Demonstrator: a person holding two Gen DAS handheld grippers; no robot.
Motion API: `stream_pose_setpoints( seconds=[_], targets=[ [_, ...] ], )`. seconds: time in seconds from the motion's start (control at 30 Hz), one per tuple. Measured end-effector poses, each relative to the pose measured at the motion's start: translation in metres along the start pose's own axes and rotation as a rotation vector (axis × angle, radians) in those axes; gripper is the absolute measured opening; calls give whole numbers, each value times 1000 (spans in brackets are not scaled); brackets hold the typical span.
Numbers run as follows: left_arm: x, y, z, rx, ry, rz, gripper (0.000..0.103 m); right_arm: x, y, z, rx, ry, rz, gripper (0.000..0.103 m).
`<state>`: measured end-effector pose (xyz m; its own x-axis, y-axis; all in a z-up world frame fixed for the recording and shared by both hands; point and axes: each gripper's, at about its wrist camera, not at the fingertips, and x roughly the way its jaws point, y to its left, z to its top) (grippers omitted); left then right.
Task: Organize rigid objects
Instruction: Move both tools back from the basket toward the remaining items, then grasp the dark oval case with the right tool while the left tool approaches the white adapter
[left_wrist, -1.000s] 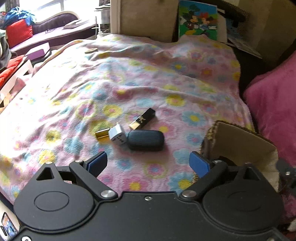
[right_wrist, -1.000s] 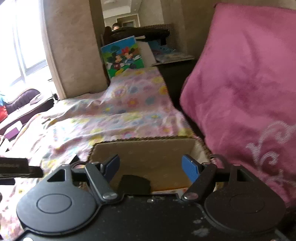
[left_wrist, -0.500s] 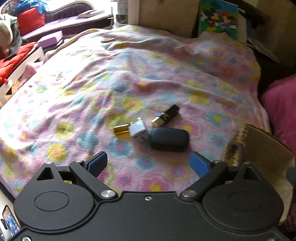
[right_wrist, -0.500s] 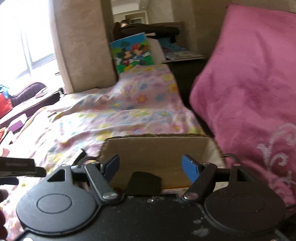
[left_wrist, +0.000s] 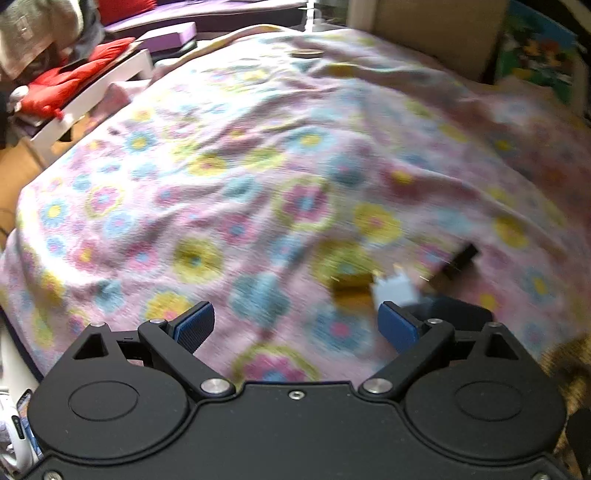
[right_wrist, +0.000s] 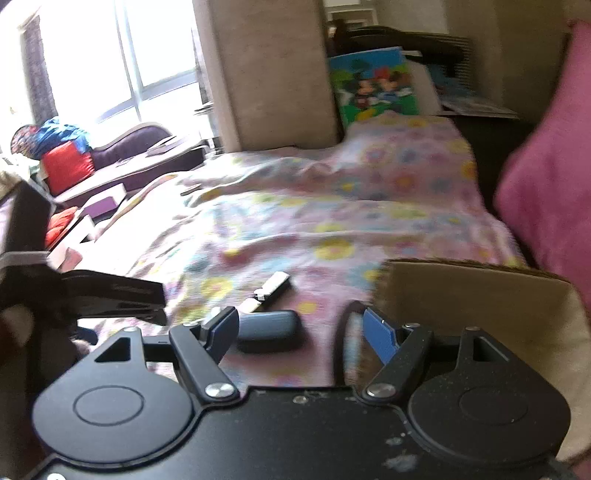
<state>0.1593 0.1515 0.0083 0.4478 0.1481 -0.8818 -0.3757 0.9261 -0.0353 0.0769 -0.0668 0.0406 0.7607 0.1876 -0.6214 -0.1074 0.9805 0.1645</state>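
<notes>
Floral blanket (left_wrist: 258, 177) covers bed; window bright beyond it. Landmark: dark oval case (right_wrist: 269, 328) lying on blanket. Just beside case, on its far side: white adapter (left_wrist: 395, 290), gold tube (left_wrist: 351, 286), black-and-gold lipstick (right_wrist: 271, 288); all blurred. Cardboard box (right_wrist: 476, 295) to right of case, apart from it, by pink cushion (right_wrist: 546, 177). Left gripper (left_wrist: 295, 326) above blanket left of case, jaws wide, empty. Right gripper (right_wrist: 301, 334) between case and box, jaws wide, empty.
</notes>
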Motion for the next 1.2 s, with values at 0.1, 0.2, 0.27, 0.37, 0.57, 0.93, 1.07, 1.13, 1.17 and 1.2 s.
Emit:
stream_pose_setpoints(
  seconds=[0.1,0.2,0.27,0.37,0.57,0.93,1.07,1.13,1.17,1.2],
  targets=[
    [17,12,5,-38,15,30,92,18,22,3,-38,13,21,74],
    [31,27,7,-102,45,37,92,42,42,3,-79,29,16,74],
    [37,35,9,-135,51,60,92,63,54,2,-100,49,3,74],
    [39,46,10,-175,41,117,92,97,65,2,-126,70,-36,72],
    [47,58,9,-208,66,125,92,167,63,7,-107,105,-158,66],
    [48,60,8,-224,81,91,92,205,64,-16,28,228,-76,52],
    [48,67,7,-240,82,99,92,197,100,-36,-78,223,6,51],
    [48,72,7,-255,84,100,92,194,111,-41,-101,227,70,51],
    [49,74,7,-260,86,99,92,192,113,-42,-97,224,89,50],
    [49,76,7,-265,88,97,92,191,113,-41,-86,219,91,50]
  ],
)
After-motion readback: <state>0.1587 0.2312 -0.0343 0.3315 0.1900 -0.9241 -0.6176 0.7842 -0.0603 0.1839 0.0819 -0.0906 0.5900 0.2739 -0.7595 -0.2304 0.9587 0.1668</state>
